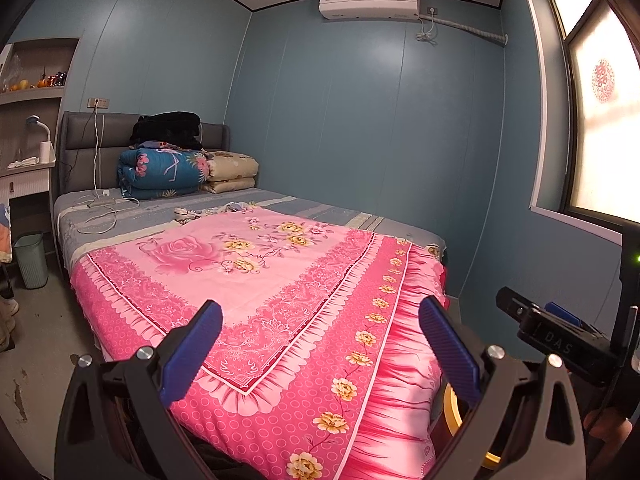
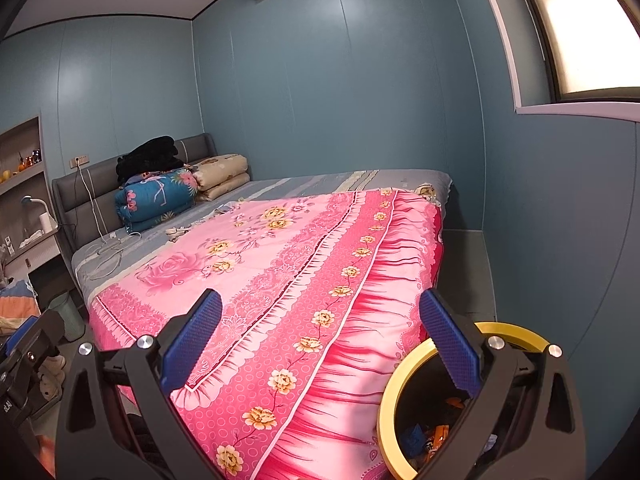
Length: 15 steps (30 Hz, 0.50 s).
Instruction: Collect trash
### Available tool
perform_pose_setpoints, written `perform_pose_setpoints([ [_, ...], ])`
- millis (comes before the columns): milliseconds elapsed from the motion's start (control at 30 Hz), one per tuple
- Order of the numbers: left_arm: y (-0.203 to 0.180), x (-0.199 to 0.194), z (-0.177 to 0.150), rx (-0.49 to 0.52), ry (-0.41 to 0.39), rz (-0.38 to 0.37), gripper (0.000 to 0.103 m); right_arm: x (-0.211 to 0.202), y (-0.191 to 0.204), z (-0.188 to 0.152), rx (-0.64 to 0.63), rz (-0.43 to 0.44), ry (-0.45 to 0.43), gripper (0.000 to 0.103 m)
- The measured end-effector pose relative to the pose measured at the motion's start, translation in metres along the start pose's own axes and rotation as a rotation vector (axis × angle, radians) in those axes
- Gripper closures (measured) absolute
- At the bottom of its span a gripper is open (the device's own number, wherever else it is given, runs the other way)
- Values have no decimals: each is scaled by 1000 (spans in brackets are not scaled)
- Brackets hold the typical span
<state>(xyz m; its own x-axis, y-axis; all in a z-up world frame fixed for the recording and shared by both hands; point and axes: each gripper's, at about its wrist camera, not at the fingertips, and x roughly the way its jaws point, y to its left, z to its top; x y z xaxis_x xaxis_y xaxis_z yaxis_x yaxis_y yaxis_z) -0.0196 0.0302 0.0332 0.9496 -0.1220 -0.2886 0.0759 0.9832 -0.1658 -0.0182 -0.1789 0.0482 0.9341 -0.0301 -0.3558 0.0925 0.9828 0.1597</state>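
A yellow-rimmed trash bin (image 2: 394,408) stands on the floor at the foot corner of the bed, with orange and blue wrappers (image 2: 434,436) inside. Part of its rim shows in the left wrist view (image 1: 452,412). My right gripper (image 2: 320,344) is open and empty, above the bed's foot, its right finger over the bin. My left gripper (image 1: 320,348) is open and empty over the pink bedspread (image 1: 260,280). Small crumpled bits (image 1: 188,213) lie mid-bed near the bedspread's far edge, also in the right wrist view (image 2: 176,232).
Folded quilts (image 1: 168,172) and black clothes (image 1: 168,128) are piled by the headboard. Charger cables (image 1: 104,204) lie on the mattress. A green bin (image 1: 30,258) stands on the floor left of the bed. Shelves (image 1: 28,92) are at left. The right gripper's body (image 1: 560,336) is beside me.
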Motion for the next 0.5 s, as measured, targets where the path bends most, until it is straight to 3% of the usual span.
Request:
perform_pose_setpoints([
  [500, 0, 0, 0, 6, 0, -5, 8, 8, -6, -3, 12, -3, 25, 8],
])
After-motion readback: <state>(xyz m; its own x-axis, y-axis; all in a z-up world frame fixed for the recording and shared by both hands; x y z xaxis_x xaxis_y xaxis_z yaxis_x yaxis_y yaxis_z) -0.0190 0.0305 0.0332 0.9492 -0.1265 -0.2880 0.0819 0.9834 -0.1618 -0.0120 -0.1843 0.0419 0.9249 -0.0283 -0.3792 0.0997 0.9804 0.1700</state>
